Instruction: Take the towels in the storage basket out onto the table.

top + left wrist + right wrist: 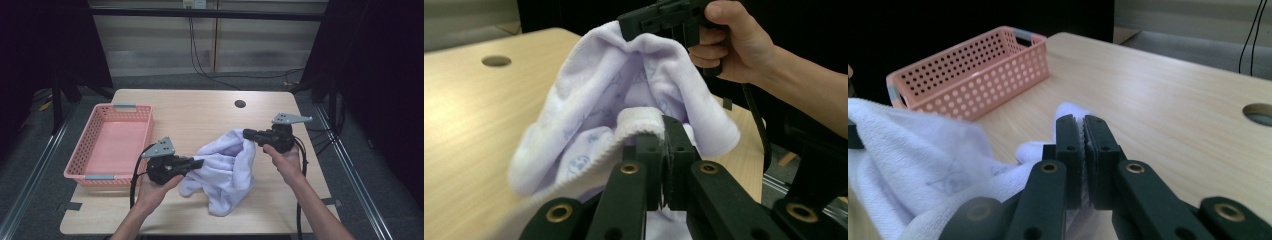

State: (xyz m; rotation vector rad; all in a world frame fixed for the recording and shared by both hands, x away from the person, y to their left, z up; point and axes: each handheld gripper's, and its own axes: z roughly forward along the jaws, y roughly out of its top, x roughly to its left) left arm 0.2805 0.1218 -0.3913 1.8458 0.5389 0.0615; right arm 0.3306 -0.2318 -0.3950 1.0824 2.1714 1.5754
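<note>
A pale lilac towel [227, 167] hangs bunched between both grippers above the middle of the table. My left gripper [199, 163] is shut on its near left edge; in the left gripper view the hem [639, 120] folds over the closed jaws of that gripper [663, 131]. My right gripper [247, 134] is shut on the upper right corner, holding it higher. In the right gripper view a bit of white towel [1068, 110] pokes out past the closed jaws of that gripper [1082, 127], and more cloth [918, 155] sags to the left.
A pink perforated basket [141, 134] sits at the table's left side, with nothing inside. A round cable hole [240, 104] lies in the tabletop at the back. Cables run across the floor beyond the far edge.
</note>
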